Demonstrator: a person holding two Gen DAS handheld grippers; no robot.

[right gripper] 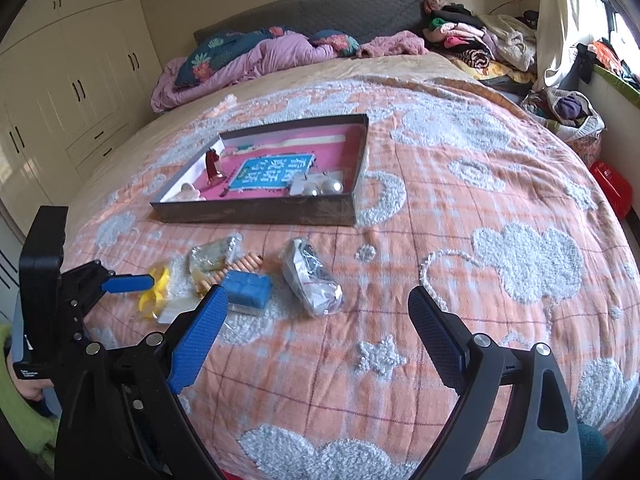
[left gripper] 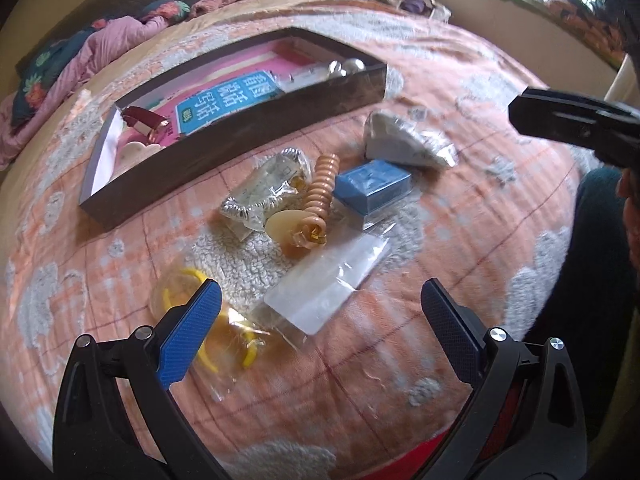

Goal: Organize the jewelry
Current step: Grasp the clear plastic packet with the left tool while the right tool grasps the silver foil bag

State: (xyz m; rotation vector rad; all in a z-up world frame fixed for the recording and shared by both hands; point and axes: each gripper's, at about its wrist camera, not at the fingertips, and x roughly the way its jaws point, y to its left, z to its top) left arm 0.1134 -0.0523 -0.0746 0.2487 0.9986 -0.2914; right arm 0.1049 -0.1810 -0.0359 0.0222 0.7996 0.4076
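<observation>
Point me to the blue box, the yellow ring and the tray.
blue box [left gripper: 370, 186], left wrist view, top face.
yellow ring [left gripper: 192, 276], left wrist view, upper arc.
tray [right gripper: 256, 211], right wrist view, near outer wall.

Cream wardrobe wall [right gripper: 60, 92], grey headboard [right gripper: 320, 12], peach cloud-patterned bedspread [right gripper: 500, 184], daylight from a curtained window [right gripper: 624, 20].

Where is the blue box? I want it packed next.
On the bedspread, between the coiled peach bracelet and the silver pouch: the blue box.
</observation>
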